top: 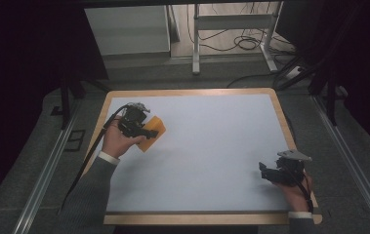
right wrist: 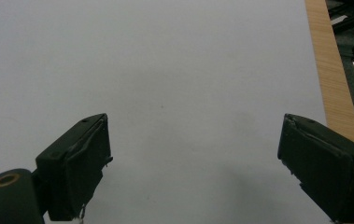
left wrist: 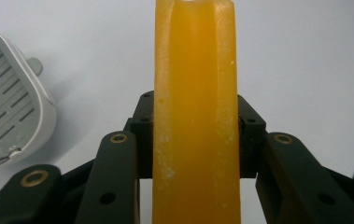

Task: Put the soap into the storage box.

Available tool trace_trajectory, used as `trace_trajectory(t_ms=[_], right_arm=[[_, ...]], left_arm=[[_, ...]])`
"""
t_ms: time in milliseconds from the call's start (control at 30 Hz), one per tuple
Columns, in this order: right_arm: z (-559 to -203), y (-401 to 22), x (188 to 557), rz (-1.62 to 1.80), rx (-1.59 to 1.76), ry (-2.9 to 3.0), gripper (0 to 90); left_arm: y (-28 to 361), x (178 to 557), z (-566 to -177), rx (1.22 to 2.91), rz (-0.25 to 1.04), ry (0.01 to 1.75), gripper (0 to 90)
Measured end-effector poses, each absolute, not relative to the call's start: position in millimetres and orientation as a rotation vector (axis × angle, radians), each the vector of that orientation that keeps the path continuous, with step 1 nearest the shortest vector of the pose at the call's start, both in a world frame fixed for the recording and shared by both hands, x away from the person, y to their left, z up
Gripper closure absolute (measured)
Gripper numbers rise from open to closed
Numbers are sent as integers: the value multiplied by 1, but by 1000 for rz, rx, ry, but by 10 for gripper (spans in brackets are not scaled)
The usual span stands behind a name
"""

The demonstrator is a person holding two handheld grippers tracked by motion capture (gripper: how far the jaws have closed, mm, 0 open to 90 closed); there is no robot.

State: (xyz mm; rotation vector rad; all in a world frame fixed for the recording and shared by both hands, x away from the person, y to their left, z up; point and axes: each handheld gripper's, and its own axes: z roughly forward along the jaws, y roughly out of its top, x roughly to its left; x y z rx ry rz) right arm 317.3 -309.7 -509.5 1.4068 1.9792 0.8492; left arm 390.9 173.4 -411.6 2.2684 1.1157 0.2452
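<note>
Orange soap bar [left wrist: 195, 116] clamped between my left gripper [top: 141, 127] fingers [left wrist: 143, 135], off surface [top: 212, 146]. I judge pickup done, placing left. Grey slotted dish [left wrist: 9, 98] sits beside left fingers, likely target. My right gripper [right wrist: 193, 163] fingers apart, empty, nothing between them.

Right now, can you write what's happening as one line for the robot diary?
left gripper: shut on orange soap bar, lifted | right gripper: open, empty, over table | grey slotted dish: on table beside bar
</note>
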Motion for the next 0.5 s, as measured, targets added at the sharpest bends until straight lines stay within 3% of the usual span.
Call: trace_trajectory(t_ms=[500], right_arm=[[-510,-310,317,850,1406,1978,96]], left_arm=[[184,415,-401,2248,255,1178,610]])
